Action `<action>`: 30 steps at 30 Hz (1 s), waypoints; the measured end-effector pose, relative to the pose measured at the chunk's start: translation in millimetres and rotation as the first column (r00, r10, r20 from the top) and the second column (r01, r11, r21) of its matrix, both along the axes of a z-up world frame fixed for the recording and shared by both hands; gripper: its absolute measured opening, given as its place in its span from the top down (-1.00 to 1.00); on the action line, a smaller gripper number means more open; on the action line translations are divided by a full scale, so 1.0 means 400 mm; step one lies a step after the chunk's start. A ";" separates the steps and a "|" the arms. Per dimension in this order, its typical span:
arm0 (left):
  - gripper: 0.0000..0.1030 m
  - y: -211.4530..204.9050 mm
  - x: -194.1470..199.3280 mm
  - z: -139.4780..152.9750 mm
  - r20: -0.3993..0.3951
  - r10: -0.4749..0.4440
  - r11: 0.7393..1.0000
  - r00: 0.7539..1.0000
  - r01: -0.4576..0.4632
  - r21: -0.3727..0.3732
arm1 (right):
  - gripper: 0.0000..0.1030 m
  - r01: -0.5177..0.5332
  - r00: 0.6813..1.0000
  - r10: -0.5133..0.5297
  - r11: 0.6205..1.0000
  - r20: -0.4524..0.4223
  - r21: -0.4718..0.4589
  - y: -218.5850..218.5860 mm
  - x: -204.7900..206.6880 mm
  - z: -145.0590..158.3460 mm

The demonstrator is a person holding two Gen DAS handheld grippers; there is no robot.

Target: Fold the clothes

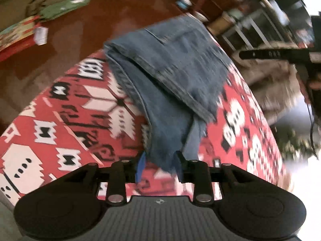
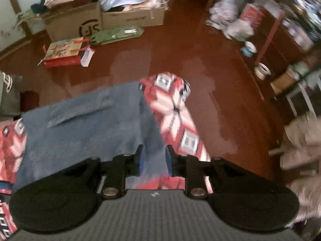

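Denim, thick and limp: the jeans (image 1: 170, 76) lie partly folded on the red patterned cloth (image 1: 60, 120), running from 12 o'clock down to your left gripper (image 1: 159, 167), which pinches a frayed hem corner. Your right gripper (image 2: 154, 159) clamps another denim edge, cloth bunched at 1 o'clock. Judging by the doubled layers, the jeans will feel heavy, floppy, not slippery; grip the seamed hems, where stitching stiffens them. Blur softens detail.

We see a surface draped in a red patterned cloth (image 1: 60, 124). Blue jeans (image 1: 172, 76), partly folded, lie on it. Around it we see dark red floor (image 2: 180, 46).
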State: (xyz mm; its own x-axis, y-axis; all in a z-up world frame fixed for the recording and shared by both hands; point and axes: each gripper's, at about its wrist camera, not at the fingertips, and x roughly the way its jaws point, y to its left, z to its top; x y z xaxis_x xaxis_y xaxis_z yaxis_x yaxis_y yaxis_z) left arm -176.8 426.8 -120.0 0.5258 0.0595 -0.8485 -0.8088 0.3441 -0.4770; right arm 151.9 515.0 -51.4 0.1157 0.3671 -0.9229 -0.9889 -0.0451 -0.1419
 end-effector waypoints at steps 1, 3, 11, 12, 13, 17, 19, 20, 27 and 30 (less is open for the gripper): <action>0.32 -0.007 0.000 -0.001 0.002 -0.027 1.000 1.000 0.027 0.007 | 0.51 0.015 1.000 -0.015 1.000 0.009 -0.001 -0.048 -0.023 0.003; 0.28 -0.018 -0.001 -0.003 -0.006 -0.071 0.997 0.997 0.071 0.030 | 0.51 0.045 0.999 -0.045 0.999 -0.004 -0.007 -0.148 -0.073 0.005; 0.46 -0.063 0.012 -0.008 -0.138 -0.273 0.932 0.952 0.297 0.209 | 0.52 0.160 0.959 -0.175 0.983 -0.222 -0.084 -0.423 -0.263 -0.075; 0.52 -0.066 0.018 -0.012 -0.160 -0.303 0.915 0.939 0.334 0.225 | 0.52 0.149 0.959 -0.164 0.985 -0.232 -0.083 -0.432 -0.288 -0.095; 0.52 -0.067 0.024 -0.016 -0.177 -0.325 0.902 0.929 0.361 0.238 | 0.53 0.137 0.961 -0.153 0.987 -0.230 -0.082 -0.441 -0.311 -0.112; 0.52 -0.044 0.044 -0.022 -0.174 -0.353 0.894 0.919 0.387 0.227 | 0.53 0.129 0.957 -0.138 0.990 -0.257 -0.053 -0.443 -0.374 -0.163; 0.52 -0.025 0.051 -0.016 -0.147 -0.333 0.911 0.931 0.358 0.204 | 0.53 0.150 0.950 -0.153 0.988 -0.271 -0.033 -0.435 -0.389 -0.181; 0.52 -0.016 0.052 -0.007 -0.133 -0.313 0.922 0.941 0.334 0.196 | 0.53 0.163 0.948 -0.163 0.986 -0.275 -0.023 -0.431 -0.394 -0.188; 0.64 0.065 0.047 0.032 -0.004 -0.133 0.988 0.991 0.132 0.074 | 0.52 0.241 0.910 -0.213 0.970 -0.356 0.036 -0.424 -0.387 -0.202; 0.64 0.079 0.056 0.034 -0.001 -0.109 0.993 0.994 0.109 0.054 | 0.52 0.253 0.889 -0.219 0.967 -0.402 0.035 -0.423 -0.386 -0.202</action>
